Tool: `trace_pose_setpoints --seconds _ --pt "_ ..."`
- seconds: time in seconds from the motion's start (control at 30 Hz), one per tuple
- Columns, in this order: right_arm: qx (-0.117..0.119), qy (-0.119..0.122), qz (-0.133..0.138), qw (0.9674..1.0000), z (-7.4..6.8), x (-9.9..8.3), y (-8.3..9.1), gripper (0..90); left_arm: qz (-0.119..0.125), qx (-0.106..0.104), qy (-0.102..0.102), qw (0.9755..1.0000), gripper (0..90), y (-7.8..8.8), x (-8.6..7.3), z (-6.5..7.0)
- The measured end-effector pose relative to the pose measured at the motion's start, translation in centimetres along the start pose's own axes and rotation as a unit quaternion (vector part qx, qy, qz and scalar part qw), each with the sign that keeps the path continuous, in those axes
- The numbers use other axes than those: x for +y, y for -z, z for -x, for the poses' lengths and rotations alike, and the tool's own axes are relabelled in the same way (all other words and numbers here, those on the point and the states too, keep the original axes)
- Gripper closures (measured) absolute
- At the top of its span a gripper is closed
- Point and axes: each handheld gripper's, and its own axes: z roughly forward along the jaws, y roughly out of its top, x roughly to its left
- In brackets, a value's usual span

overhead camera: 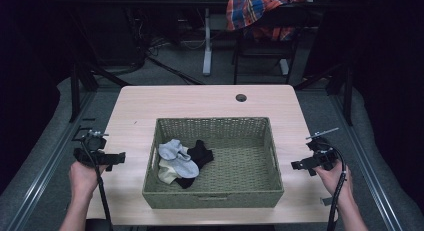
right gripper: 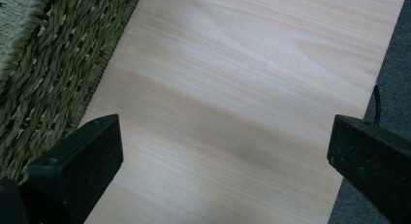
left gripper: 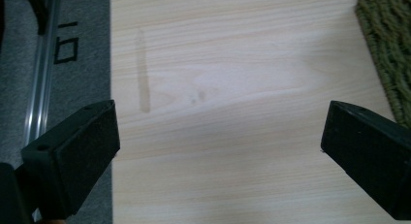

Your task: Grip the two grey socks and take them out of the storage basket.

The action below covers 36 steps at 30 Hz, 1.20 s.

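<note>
A green woven basket (overhead camera: 260, 193) stands in the middle of the light wooden table (overhead camera: 200, 101). In its left half lie several socks: a grey one (overhead camera: 175, 152), a cream one (overhead camera: 167, 172) and a black one (overhead camera: 201, 153). My left gripper (overhead camera: 100, 156) is held over the table's left edge, left of the basket, open, with bare wood between its jaws (left gripper: 218, 132). My right gripper (overhead camera: 312, 163) hovers at the table's right edge, right of the basket, open and empty (right gripper: 223, 151). The basket's wall (right gripper: 43, 64) shows beside the right gripper's left jaw.
A cable hole (overhead camera: 241, 97) sits near the table's far edge. Beyond the table stand a desk leg (overhead camera: 207, 41) and a chair with plaid cloth (overhead camera: 257, 13). Metal rails (overhead camera: 47, 161) run along the floor on both sides. The basket's corner (left gripper: 387, 44) appears in the left gripper view.
</note>
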Motion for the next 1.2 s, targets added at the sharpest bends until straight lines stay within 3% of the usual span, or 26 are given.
trace_pose_setpoints --seconds 0.13,0.37,0.57,0.63,0.83,0.9,0.93,1.03,1.2 --pt "0.006 -0.004 -0.002 1.0000 0.3 -0.5 0.2 0.0 -0.011 -0.009 -0.017 0.9998 1.3 -0.4 0.5 0.6" --pt "0.005 -0.009 0.005 0.9999 0.7 -0.5 0.5 0.0 -0.020 -0.006 -0.021 0.9996 2.1 -0.9 0.5 0.7" --pt "0.002 0.010 -0.014 0.9998 0.0 0.1 0.1 0.0 -0.013 -0.002 -0.018 0.9997 6.4 0.4 0.3 0.4" --pt "0.007 0.012 -0.009 0.9999 -0.2 0.5 0.0 0.0 -0.006 -0.003 -0.024 0.9997 6.1 1.3 0.2 0.4" --pt "-0.003 0.019 -0.009 0.9998 -0.5 1.2 -0.4 0.0 -0.009 0.000 -0.030 0.9995 0.7 2.0 0.5 0.6" --pt "-0.001 0.020 -0.009 0.9998 -0.6 1.2 -0.5 0.0 -0.008 -0.006 -0.031 0.9995 0.3 2.3 0.9 0.8" --pt "-0.001 0.027 -0.022 0.9994 -0.5 1.3 -0.5 0.0 -0.004 -0.013 -0.034 0.9993 0.1 2.7 1.1 1.0" --pt "0.000 0.019 -0.015 0.9997 -0.4 1.4 -0.3 0.0 -0.009 -0.038 -0.042 0.9983 0.1 3.6 1.1 1.6" --pt "-0.003 0.035 -0.009 0.9993 -1.0 1.9 -0.3 0.0 -0.002 -0.041 -0.055 0.9977 0.1 5.1 1.3 2.2"
